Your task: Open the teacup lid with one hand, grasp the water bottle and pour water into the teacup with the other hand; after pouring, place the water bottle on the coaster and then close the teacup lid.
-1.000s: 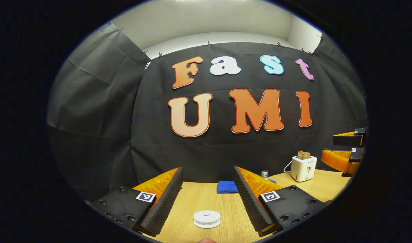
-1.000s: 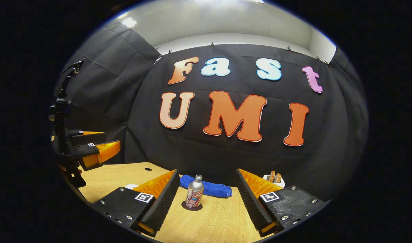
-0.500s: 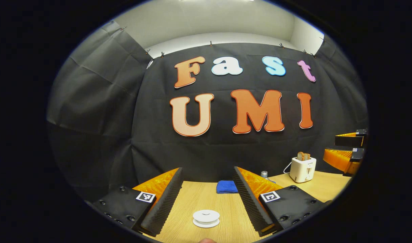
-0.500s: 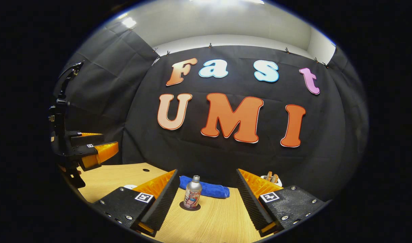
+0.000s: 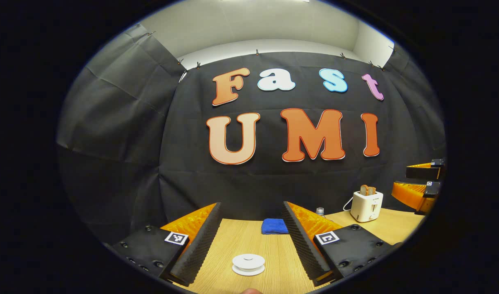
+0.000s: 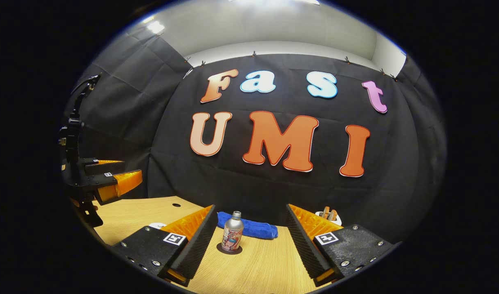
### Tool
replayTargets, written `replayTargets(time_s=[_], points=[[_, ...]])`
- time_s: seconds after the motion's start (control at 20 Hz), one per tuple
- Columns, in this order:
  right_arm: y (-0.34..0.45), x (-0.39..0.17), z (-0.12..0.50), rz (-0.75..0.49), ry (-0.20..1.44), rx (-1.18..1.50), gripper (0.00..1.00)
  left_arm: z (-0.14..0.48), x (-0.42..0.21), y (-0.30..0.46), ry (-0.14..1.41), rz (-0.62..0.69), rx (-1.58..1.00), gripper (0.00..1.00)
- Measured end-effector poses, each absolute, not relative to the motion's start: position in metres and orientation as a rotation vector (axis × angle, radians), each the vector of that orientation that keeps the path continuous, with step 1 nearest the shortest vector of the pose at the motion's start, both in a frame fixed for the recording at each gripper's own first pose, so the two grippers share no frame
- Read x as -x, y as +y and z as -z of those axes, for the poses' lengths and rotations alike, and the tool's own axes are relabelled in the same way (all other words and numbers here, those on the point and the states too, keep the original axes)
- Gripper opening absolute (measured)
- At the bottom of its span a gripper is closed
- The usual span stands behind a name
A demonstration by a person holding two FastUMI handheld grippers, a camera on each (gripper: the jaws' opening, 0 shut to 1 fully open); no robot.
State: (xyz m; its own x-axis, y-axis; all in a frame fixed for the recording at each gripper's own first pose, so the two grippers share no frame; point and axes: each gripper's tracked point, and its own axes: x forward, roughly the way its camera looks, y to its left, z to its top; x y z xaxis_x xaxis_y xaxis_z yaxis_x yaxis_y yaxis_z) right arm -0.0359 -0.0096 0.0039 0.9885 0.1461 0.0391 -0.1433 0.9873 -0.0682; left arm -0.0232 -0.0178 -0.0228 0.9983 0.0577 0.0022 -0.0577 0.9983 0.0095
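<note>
The left claw (image 5: pixel 251 241) hangs above the bench (image 5: pixel 274 261) with its fingers spread wide and nothing between them; straight ahead of it and a little below, centred in the gap, sits the teacup (image 5: pixel 248 268) with its lid (image 5: pixel 248 259) on, so the spread looks set to take the lid from both sides. The right claw (image 6: pixel 249 241) is likewise wide apart and holding nothing, and the water bottle (image 6: pixel 232 235) stands upright ahead of it, slightly toward its left finger, resting on the dark round coaster (image 6: pixel 229 248). A folded blue cloth (image 6: pixel 253 230) lies just beyond the bottle, and a white toaster (image 5: pixel 367 205) stands well off to the left claw's right. Lid on the cup and bottle on the coaster is the very layout the task asks for at its end, yet it would look the same with the lid never lifted and no water poured; whether the cup holds water is hidden under the lid. Both claws stand level and clear of their things, touching neither.
</note>
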Motion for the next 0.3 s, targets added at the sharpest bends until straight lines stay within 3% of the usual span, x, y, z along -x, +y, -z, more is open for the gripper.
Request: replayTargets(time_s=[0.3], points=[[-0.021,0.036,0.0,-0.126,-0.035,0.066,0.99,0.026,0.018,-0.023,0.004,-0.054,-0.012,1.0]])
